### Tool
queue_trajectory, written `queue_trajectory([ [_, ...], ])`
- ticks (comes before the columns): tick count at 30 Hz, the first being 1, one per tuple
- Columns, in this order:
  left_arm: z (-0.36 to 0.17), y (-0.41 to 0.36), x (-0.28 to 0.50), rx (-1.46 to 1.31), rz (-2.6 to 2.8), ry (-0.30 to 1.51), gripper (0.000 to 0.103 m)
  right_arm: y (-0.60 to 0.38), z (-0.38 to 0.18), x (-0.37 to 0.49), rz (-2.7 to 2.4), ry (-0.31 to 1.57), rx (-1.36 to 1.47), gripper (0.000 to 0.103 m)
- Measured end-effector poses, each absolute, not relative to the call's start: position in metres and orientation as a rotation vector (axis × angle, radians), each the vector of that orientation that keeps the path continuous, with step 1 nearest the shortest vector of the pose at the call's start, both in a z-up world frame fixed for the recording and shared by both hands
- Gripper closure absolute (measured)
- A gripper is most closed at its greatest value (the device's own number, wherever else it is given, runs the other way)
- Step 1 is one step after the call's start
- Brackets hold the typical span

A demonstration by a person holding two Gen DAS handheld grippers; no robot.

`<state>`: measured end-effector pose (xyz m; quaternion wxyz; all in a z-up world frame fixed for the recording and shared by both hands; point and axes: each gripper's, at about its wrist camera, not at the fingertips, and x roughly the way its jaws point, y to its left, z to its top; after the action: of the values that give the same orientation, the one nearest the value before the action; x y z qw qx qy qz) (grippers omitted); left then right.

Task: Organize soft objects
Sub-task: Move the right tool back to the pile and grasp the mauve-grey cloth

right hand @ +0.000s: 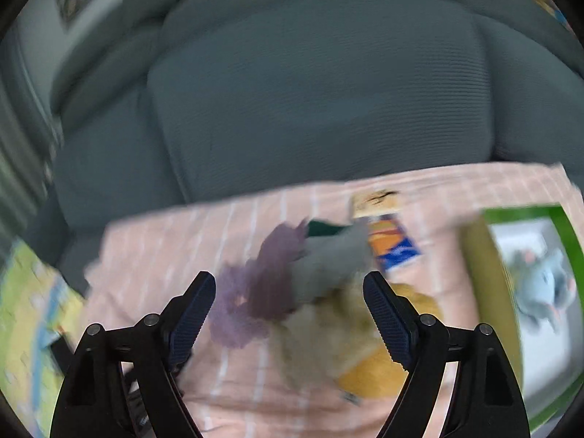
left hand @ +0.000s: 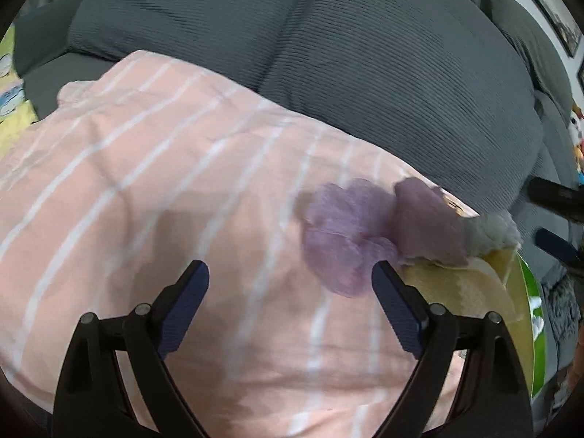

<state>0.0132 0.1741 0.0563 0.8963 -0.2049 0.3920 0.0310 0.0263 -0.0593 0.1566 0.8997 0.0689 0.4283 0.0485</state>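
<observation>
Both the left gripper (left hand: 290,284) and right gripper (right hand: 288,299) have jaws spread wide, holding nothing, above the purple scrunchie (left hand: 343,241) at one o'clock on the pink striped blanket (left hand: 146,182).

A grey ribbed sofa (left hand: 365,73) fills the upper field of both wrist views, its back cushions divided by a deep seam. A pink sheet with white stripes (left hand: 146,182) lies over the seat. A framed picture (left hand: 554,11) hangs on the wall at upper right of the left view. A yellow-green printed cloth (right hand: 25,310), heavily blurred, occupies the lower left of the right view, beside the sheet.
</observation>
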Motion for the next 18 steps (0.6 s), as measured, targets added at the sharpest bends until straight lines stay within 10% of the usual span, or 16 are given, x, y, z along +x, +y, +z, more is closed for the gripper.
queue_trajectory([
  [10,0.049,0.2,0.012,-0.504,0.035,0.827,0.013,-0.018,0.075,0.115,-0.155,1.077,-0.182,0.02],
  [14,0.051,0.195,0.012,-0.486,0.022,0.821,0.013,-0.024,0.066,0.114,-0.079,1.088,-0.171,0.082],
  [18,0.054,0.19,0.007,-0.469,0.013,0.809,0.013,-0.028,0.087,0.094,-0.034,0.984,-0.092,0.087],
])
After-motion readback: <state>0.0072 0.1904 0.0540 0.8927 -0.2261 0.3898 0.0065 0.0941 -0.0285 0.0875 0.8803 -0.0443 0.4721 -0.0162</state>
